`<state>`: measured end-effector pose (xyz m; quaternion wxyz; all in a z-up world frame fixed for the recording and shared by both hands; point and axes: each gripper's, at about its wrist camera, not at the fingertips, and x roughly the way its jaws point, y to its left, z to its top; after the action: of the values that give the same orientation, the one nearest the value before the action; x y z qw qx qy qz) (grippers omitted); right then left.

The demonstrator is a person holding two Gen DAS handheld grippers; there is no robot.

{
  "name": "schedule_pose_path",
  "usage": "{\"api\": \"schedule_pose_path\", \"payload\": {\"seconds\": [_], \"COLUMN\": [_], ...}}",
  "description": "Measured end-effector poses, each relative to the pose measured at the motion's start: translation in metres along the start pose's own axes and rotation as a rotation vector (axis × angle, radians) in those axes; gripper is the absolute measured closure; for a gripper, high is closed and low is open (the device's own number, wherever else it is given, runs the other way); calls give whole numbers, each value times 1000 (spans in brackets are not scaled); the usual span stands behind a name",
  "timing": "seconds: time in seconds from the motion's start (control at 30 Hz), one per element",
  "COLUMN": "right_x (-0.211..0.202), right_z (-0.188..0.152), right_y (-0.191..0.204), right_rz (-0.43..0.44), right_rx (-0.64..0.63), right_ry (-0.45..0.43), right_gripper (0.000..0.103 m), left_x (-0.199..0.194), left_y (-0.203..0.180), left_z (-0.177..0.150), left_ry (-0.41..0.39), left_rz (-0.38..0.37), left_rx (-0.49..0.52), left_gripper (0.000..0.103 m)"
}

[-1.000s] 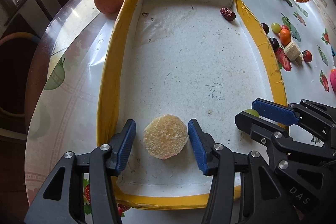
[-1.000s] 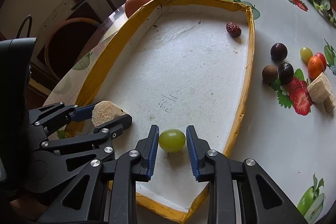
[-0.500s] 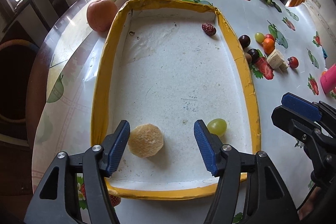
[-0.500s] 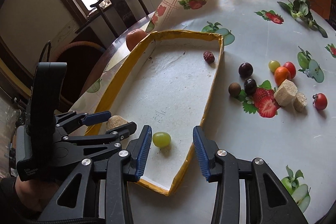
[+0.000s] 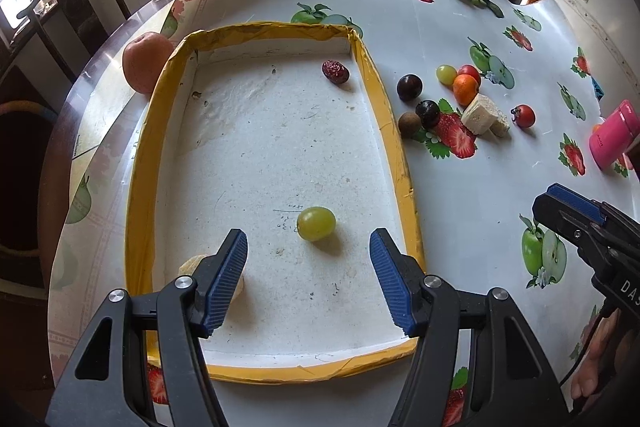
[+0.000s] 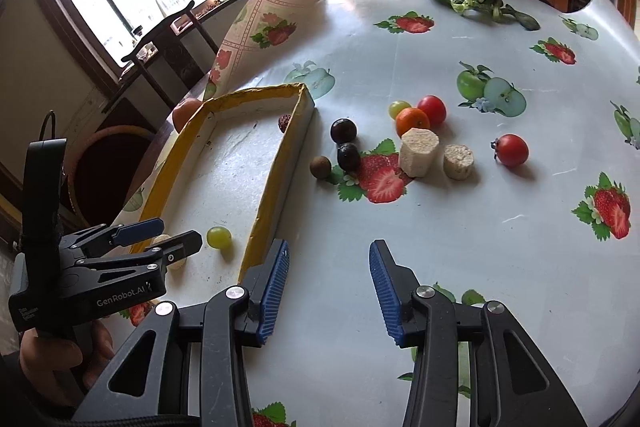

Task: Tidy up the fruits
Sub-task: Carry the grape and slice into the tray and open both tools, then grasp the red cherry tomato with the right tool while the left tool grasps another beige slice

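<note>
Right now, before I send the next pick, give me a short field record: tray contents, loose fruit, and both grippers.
tray: yellow-rimmed white tray
in tray: green grape, dried red date, pale round slice
loose on table: dark plums, cherry tomato, small orange, pale cut chunks
beside tray: peach
left gripper: open, empty, over tray
right gripper: open, empty, over tablecloth

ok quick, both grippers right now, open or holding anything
Left gripper: open, holding nothing; the green grape lies loose in the tray.
Right gripper: open, empty, over the tablecloth; jaws have just been opening.
</note>
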<state>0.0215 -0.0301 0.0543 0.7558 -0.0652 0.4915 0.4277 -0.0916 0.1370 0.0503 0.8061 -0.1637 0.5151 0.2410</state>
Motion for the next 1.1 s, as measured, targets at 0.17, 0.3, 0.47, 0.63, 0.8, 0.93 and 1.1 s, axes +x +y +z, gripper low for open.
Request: {"api": "schedule_pose_path", "payload": {"seconds": [0.17,0.3,0.47,0.63,0.8,0.93,1.1], "right_x": [-4,-6,-5,-2,5,15,29], "right_z": [-4,-7,-9,-6,7,26,48], "right_y": [-21,-36,-53,-68,-88,-110,-133], "right_rz": [-23,-43,-61,-82,-131,-175,-198], "right_rx": [35,57,78,88,88,101,109], "right_ry": [-2,-4,1,0,-10,-19,-17], "right_gripper": [59,59,59,59,59,60,60], "left_x": [2,3,4,9,20,32,53], "left_y": [-10,-24,-47,-69,-94,-115,-135], "left_z": [3,7,14,25,40,54,71], "left_ry": [5,7,5,12,14,21,40], "left_rz": [-10,-28,-55,-91,-116,-129,-141], "left_rx": [4,19,47,59,72,81,77], "left_gripper": [40,40,40,40,40,40,40]}}
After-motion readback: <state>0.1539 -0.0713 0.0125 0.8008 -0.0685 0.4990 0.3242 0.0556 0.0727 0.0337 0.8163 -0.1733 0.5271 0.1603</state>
